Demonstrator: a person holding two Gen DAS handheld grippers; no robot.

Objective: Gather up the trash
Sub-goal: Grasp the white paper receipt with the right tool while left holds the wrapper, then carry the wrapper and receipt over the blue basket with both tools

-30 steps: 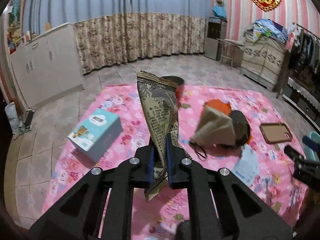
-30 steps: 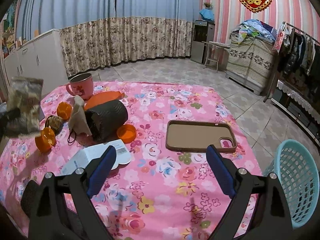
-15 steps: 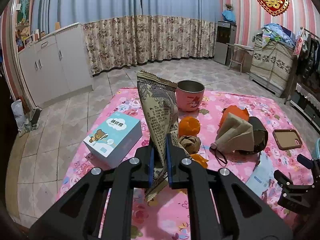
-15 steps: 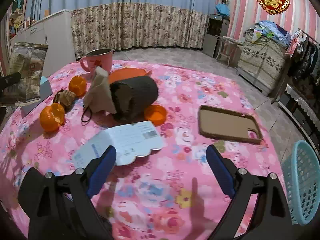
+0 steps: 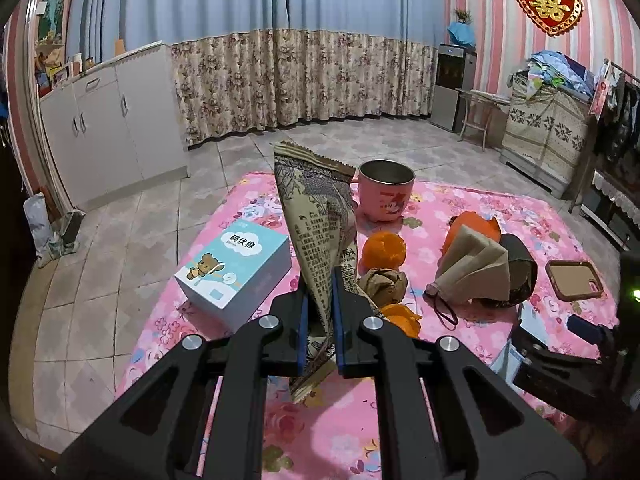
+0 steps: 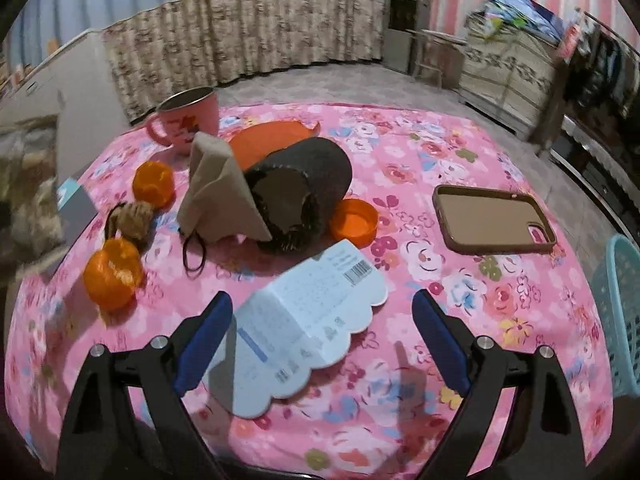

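Note:
My left gripper (image 5: 319, 288) is shut on a printed snack wrapper (image 5: 316, 220) and holds it upright above the left end of the pink flowered table (image 5: 344, 412). The wrapper shows blurred at the left edge of the right wrist view (image 6: 28, 184). My right gripper (image 6: 322, 334) is open and empty, low over a pale blue scalloped paper card (image 6: 304, 324). Orange peels (image 6: 114, 274), a crumpled brown paper ball (image 6: 134, 220) and a tan mask (image 6: 218, 196) lie to the left of the card. A turquoise basket (image 6: 618, 312) stands off the table's right edge.
A pink mug (image 6: 188, 120), a dark cylinder on its side (image 6: 304, 184), an orange lid (image 6: 354, 222) and a brown phone case (image 6: 492, 218) sit on the table. A tissue box (image 5: 236, 272) stands at the left end. Tiled floor, cabinets and curtains lie beyond.
The left gripper pulled back and turned left with the wrapper still in it. The right gripper moved forward and down over the paper card, still open.

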